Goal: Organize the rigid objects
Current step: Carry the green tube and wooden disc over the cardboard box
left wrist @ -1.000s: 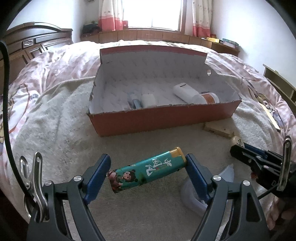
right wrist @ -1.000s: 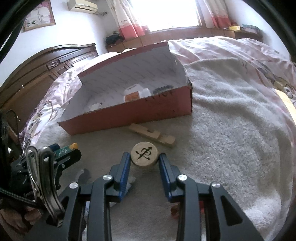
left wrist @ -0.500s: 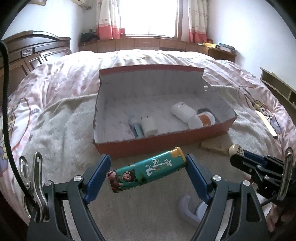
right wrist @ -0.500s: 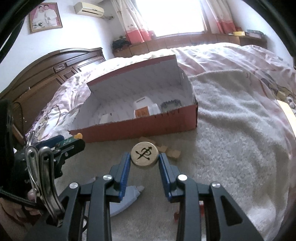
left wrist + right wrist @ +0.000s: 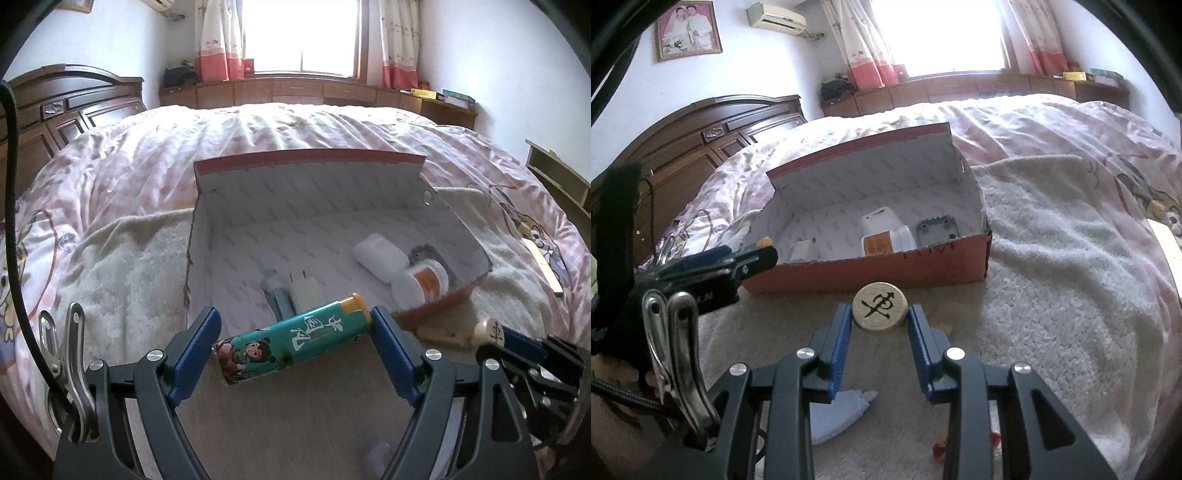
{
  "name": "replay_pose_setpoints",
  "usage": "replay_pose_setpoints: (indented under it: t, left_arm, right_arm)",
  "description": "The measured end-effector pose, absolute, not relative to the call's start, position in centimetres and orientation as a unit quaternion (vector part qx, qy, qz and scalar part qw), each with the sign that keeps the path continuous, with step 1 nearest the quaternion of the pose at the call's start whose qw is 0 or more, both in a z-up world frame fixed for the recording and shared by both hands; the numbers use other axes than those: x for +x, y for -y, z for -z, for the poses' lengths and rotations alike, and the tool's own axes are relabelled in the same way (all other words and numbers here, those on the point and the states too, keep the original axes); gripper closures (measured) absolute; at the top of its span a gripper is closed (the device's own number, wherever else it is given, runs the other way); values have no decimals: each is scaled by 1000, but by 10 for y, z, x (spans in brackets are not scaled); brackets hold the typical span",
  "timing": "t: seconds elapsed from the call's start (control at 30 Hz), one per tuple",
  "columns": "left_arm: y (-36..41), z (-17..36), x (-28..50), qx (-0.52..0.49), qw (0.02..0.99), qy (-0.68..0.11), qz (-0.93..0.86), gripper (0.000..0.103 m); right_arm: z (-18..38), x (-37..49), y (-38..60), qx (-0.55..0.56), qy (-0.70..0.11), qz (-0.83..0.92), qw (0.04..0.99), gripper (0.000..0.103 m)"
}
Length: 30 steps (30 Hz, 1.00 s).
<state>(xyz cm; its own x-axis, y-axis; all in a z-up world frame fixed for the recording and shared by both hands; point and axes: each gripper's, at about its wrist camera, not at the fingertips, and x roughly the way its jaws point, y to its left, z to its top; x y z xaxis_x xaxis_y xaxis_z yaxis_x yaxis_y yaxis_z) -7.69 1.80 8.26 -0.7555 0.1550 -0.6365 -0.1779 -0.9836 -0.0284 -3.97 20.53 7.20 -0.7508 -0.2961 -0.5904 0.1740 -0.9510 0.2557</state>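
Note:
My left gripper (image 5: 293, 338) is shut on a teal lighter (image 5: 291, 339) with a cartoon figure and an orange cap, held crosswise by its two ends above the near wall of the red cardboard box (image 5: 443, 301). My right gripper (image 5: 879, 317) is shut on a round wooden chess piece (image 5: 880, 311) with a black character, held in front of the box (image 5: 871, 273). Inside the box lie a white bottle (image 5: 378, 256), an orange-labelled jar (image 5: 424, 282), a grey part (image 5: 938, 229), a white plug (image 5: 304, 291) and a blue item (image 5: 277, 293).
The box rests on a cream towel (image 5: 1052, 258) over a pink quilt (image 5: 277, 129). A wooden block (image 5: 439, 334) lies by the box's near right corner. A pale blue plastic piece (image 5: 846, 410) and small red bits (image 5: 940, 448) lie under my right gripper. Dark headboard (image 5: 66, 107) at left.
Both grippers have risen with their loads, and the left has moved toward the box, so the lighter now hangs over its near wall and more of the interior shows.

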Motion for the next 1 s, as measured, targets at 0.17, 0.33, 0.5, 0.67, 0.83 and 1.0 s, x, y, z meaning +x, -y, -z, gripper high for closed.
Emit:
replay_pose_setpoints:
  t: [0.17,0.33,0.5,0.67,0.83,1.0]
  left_arm:
    - [-20,-84,-92,-335,78,-27,-939,19]
    - [-21,-82,-109,-338,73,-31,-938,19]
    - [-23,-75,-123,-347,73,-33,-934,19]
    - [-23,-67,-131,-358,71,-26,-930,19]
    - [-22,-61,-137,-366,70,-22,-928,19]
    - [-21,-55,-140,-375,71,-18,-924,19]
  right_arm:
    - [-75,-45,-208,328,90,932,121,70]
    - [-75,-49,-210,329,92,932,119,70]
    - [-73,-54,-211,332,91,931,117,70]
    - [-73,-57,-212,334,90,931,114,70]
    - [-73,-61,-213,334,89,932,112,70]
    - [-78,-68,-217,331,81,934,105,70]
